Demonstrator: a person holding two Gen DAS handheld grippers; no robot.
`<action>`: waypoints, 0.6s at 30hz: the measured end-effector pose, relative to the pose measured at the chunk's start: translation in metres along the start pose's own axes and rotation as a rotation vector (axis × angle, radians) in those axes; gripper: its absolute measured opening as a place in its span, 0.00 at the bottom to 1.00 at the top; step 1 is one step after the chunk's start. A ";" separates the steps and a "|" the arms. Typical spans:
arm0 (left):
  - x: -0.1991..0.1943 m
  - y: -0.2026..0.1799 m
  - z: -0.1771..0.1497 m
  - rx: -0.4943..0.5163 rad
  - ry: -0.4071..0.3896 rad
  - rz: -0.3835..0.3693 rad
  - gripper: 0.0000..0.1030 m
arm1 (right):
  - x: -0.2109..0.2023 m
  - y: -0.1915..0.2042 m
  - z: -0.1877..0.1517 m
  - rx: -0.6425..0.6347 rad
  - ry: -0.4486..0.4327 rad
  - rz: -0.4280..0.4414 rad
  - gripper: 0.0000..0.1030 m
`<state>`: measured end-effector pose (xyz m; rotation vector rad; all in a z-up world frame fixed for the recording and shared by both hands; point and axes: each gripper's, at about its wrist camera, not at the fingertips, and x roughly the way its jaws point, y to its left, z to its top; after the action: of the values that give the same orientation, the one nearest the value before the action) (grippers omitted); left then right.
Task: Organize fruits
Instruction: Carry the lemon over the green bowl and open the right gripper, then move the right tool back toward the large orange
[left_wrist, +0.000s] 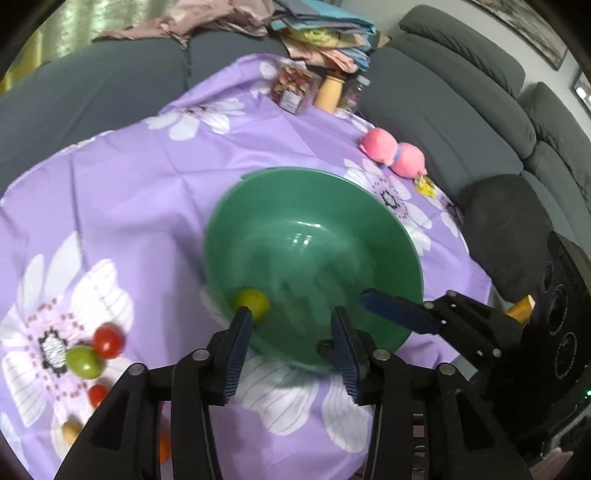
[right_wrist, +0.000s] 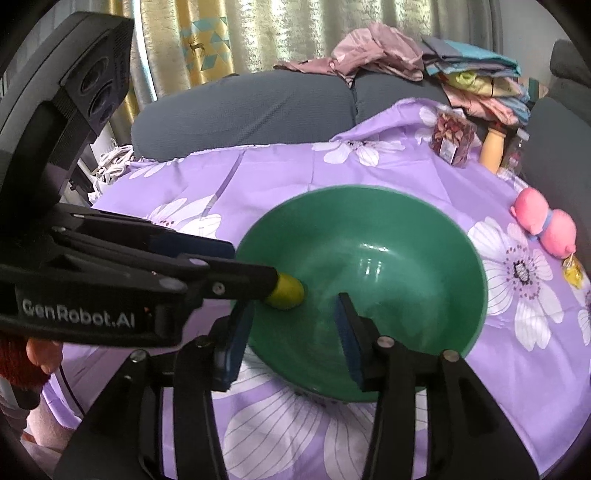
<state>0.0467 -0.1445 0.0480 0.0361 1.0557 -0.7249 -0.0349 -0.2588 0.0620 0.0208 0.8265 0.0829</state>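
A green bowl (left_wrist: 314, 229) stands on the purple flowered cloth; it also shows in the right wrist view (right_wrist: 388, 221). A yellow-green fruit (left_wrist: 255, 302) lies inside it by the left wall, seen too in the right wrist view (right_wrist: 286, 291). My left gripper (left_wrist: 291, 325) is open over the bowl's near rim, its left finger right next to the fruit. My right gripper (right_wrist: 295, 325) is open at the bowl's near edge, one finger inside and one outside. On the cloth at left lie a red tomato (left_wrist: 108, 340), a green fruit (left_wrist: 84, 361) and a second tomato (left_wrist: 98, 394).
A pink plush toy (left_wrist: 393, 155) lies at the cloth's right side. A snack box (left_wrist: 293, 86), a wooden grinder (left_wrist: 328, 92) and a small jar (left_wrist: 352, 90) stand at the back. A grey sofa (left_wrist: 461, 110) surrounds the table, with piled cloths (left_wrist: 325, 33).
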 end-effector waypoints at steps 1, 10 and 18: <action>-0.003 0.002 -0.001 -0.004 -0.006 0.006 0.48 | -0.003 0.002 0.000 -0.005 -0.004 -0.004 0.48; -0.040 0.017 -0.022 -0.032 -0.070 0.071 0.61 | -0.020 0.025 0.003 -0.050 -0.020 -0.014 0.55; -0.072 0.036 -0.050 -0.087 -0.112 0.073 0.72 | -0.031 0.050 0.002 -0.098 -0.026 0.004 0.65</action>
<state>0.0074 -0.0611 0.0694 -0.0402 0.9724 -0.6075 -0.0576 -0.2117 0.0891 -0.0690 0.7954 0.1270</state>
